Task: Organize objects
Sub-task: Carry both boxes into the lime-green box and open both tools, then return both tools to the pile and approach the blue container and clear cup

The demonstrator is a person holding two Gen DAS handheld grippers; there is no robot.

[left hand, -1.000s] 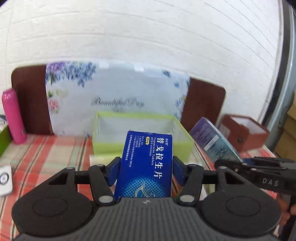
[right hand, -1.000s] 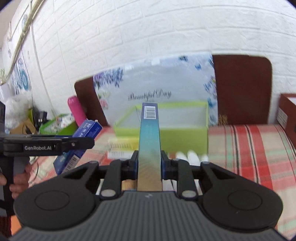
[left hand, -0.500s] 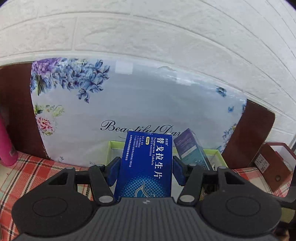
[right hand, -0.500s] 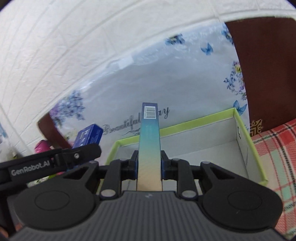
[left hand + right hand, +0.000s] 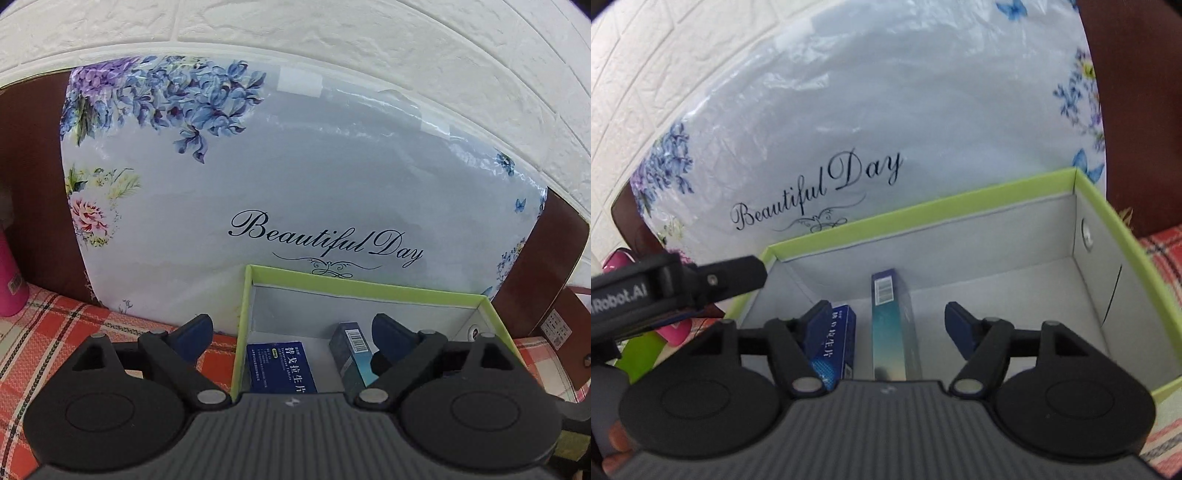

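Both tongs are spread wide, nothing held: left gripper (image 5: 291, 332), right gripper (image 5: 886, 317). Blue box (image 5: 279, 365) and teal box (image 5: 892, 325) are seen lower centre inside green tray (image 5: 923, 206) (side by side).

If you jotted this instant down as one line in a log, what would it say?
left tool: open | right tool: open | blue box: in green box | teal box: in green box

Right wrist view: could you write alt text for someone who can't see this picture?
Seen from above an open right gripper, a green-rimmed box holds two packages: a tall teal carton standing on edge between the fingers, untouched, and a blue medicine box beside it. Behind stands a floral "Beautiful Day" panel; the left gripper reaches in from the left.
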